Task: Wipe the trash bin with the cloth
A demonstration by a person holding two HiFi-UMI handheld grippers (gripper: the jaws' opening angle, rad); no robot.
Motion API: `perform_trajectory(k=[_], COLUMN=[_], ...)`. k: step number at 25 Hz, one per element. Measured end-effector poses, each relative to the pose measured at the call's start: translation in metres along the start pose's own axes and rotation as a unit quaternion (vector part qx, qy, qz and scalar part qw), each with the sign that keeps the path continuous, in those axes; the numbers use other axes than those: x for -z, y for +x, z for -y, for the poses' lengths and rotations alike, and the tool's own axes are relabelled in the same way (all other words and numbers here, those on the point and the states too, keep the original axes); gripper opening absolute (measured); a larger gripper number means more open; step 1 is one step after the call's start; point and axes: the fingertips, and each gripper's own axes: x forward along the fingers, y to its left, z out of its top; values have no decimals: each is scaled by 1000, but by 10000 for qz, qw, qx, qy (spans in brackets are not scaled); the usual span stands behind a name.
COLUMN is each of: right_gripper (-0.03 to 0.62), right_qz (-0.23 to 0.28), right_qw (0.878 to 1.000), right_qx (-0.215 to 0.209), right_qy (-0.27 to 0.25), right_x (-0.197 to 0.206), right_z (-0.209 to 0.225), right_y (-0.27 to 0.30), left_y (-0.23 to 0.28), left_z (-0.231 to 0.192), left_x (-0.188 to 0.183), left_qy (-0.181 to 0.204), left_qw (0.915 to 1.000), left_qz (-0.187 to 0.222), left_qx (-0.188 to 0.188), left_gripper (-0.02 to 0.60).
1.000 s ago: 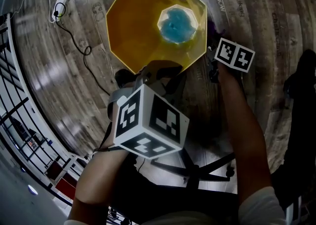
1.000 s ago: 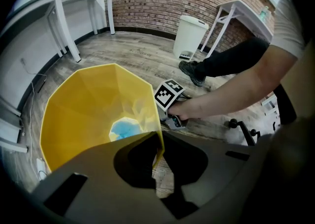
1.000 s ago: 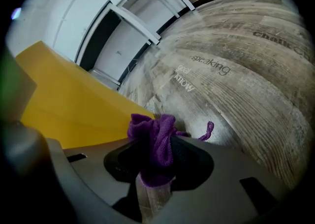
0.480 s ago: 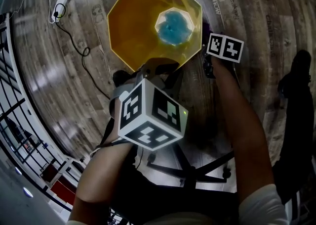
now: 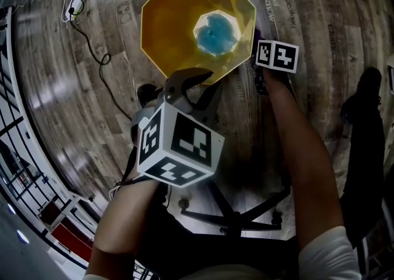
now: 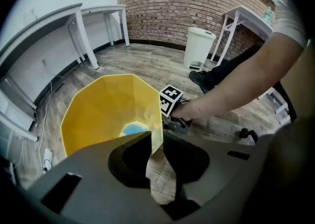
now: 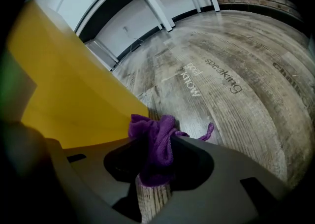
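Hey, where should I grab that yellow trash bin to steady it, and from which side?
Take the yellow trash bin by its near rim, coming down from above and straddling the thin wall. It stands upright and open-topped, and it looks too wide to pinch across.

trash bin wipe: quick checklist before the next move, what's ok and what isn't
1. Grip: right gripper holds the cloth: ok, jaws shut on it.
2. Contact: cloth touching the trash bin: cannot tell; it sits right beside the outer wall.
3. Bracing: left gripper steadying the bin: not ok; its jaws have just been opening, and the rim stands between them unclamped.
4. Stance: bin upright on the floor, mouth up: ok.
5. Inside: blue patch at the bin's bottom: cannot tell what it is.
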Motion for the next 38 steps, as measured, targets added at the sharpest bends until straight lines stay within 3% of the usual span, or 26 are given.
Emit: perform_trajectory(k=[13, 25, 30, 38], right_gripper=[141, 141, 141, 141], right_qz=[106, 110, 193, 409], right_qw=[9978, 9892, 9874, 9862], right_qx=[131, 221, 256, 156], right_qy=[-633, -1445, -1553, -1596], right_x=[-5, -2, -4, -3], right_z=[-16, -42, -52, -84], right_y=[-49, -133, -165, -223], left_y=[-43, -81, -100, -157], left_z=[5, 15, 24, 38], left_x=[11, 22, 19, 8], left_qy=[-702, -1511, -1732, -2100], left_qw=[9925, 9750, 9699, 9548], left_qz=[893, 1482, 1563, 1933], left_qx=[-452, -684, -694, -827], left_gripper=[67, 66, 66, 66])
